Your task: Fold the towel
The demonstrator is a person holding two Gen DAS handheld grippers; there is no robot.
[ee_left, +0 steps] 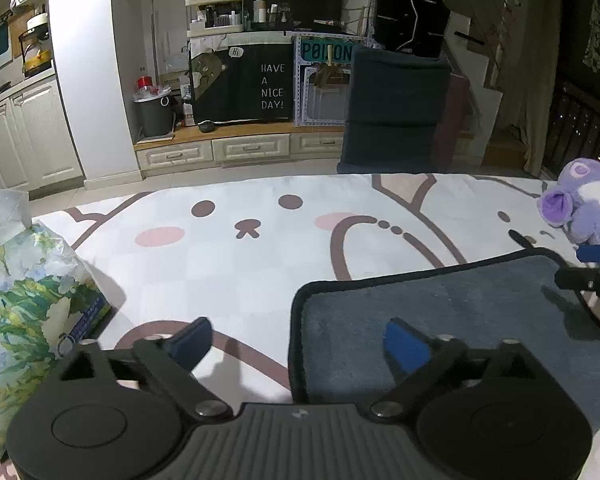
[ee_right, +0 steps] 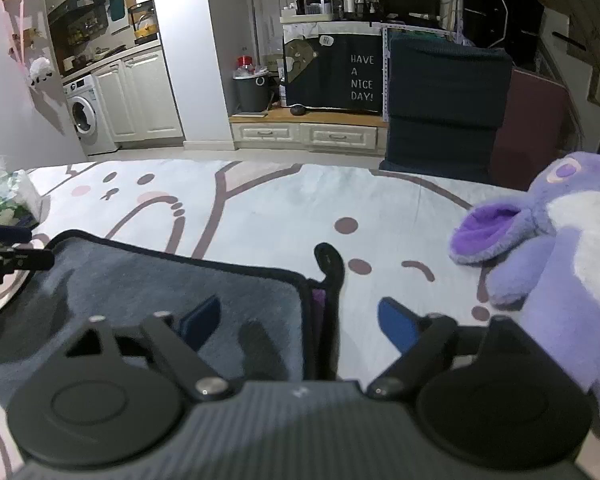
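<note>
I am watching the cartoon-print blanket (ee_left: 260, 264) lying smooth beneath both tongs, the fuzzy grey towel (ee_left: 452, 320) with dark trim lying flat between them, left gripper (ee_left: 300, 344) and right gripper (ee_right: 300, 324) both hovering spread apart.

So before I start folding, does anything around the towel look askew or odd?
Mostly tidy. The grey towel lies flat, but at its right corner a black hanging loop curls out onto the cartoon blanket, with something purple peeking out beneath the edge.
</note>
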